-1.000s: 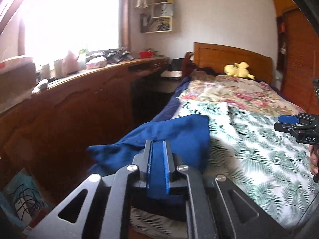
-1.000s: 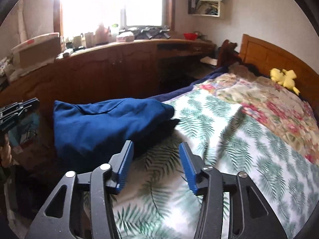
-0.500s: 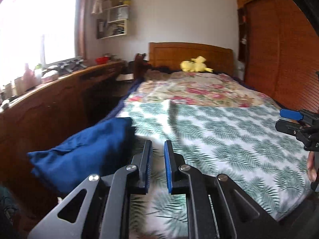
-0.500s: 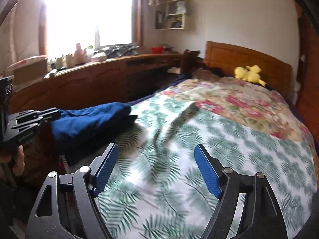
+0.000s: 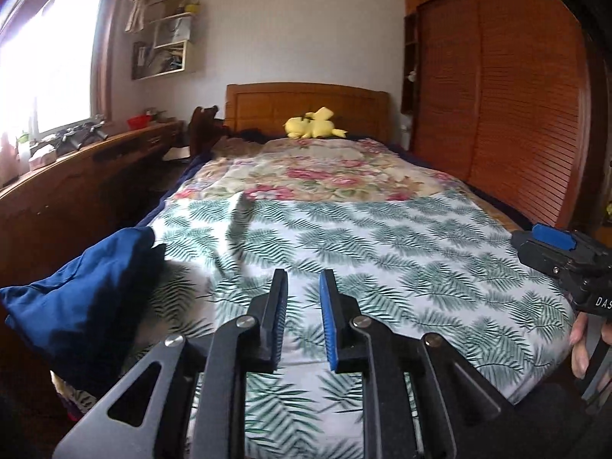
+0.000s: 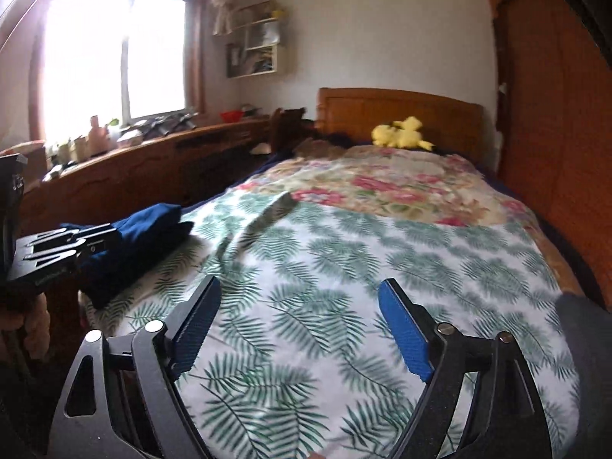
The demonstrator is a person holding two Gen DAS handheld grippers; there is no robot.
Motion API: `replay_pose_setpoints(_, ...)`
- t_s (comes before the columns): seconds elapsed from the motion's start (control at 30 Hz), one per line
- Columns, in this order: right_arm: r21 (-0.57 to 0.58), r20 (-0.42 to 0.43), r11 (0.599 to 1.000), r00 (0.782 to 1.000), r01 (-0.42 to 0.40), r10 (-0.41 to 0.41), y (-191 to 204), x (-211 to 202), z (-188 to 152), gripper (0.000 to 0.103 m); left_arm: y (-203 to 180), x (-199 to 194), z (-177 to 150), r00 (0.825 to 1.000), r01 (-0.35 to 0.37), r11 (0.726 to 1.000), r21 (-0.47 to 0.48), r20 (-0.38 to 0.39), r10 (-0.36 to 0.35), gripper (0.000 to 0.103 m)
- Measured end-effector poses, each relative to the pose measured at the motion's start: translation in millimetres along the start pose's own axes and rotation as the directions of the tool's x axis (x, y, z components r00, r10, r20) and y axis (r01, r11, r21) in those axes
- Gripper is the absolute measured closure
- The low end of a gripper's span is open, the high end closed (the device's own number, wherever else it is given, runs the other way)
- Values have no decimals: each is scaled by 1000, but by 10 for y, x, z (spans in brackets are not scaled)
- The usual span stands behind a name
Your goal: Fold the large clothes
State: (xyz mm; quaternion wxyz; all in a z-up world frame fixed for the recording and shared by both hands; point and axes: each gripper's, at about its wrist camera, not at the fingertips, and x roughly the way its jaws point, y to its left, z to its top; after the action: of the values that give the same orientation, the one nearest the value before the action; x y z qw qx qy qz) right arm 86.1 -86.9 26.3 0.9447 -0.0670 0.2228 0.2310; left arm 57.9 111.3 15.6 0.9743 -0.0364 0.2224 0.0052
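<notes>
A: Where is the folded garment [image 5: 82, 287] relative to the left claw [image 5: 303, 306]?

B: In the left wrist view the blue bundle lies at about nine o'clock from the claw, well apart from it, on the left edge of the bed [image 5: 382, 252]. Nothing sits between the fingers; the jaws stand a narrow gap apart and have just been opening, with only the leaf-print bedspread showing in the gap.

A: And from the right claw [image 6: 298, 329]?

B: In the right wrist view the same blue bundle is at about ten o'clock, also well apart, partly hidden behind the other claw, which enters from the left edge. The right jaws are spread wide and have just been opening, with nothing between them but the bedspread.

A: Does either claw touch the garment?

B: No. Both hover over the near end of the bed.

A: What else is on the bed?

B: A floral quilt [image 5: 329, 172] covers the far half, and a yellow plush toy [image 5: 313, 126] lies at twelve o'clock against the headboard [image 5: 267, 103]. A wooden tabletop [image 6: 153, 157] runs along the left side under the window.
</notes>
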Motion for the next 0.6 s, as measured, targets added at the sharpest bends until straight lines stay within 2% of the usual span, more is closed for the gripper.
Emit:
replay_pose_setpoints(0.33, 136, 103, 988, 991, 69, -83, -388, -674, -248, 15, -541, -273, -92, 998, 42, 999, 33, 42, -44, 86)
replay_pose_setpoints(0.6, 157, 106, 982, 986, 108, -125, -461, -898, -452, 15, -703, -426, -123, 996, 60, 997, 57, 64, -64, 85)
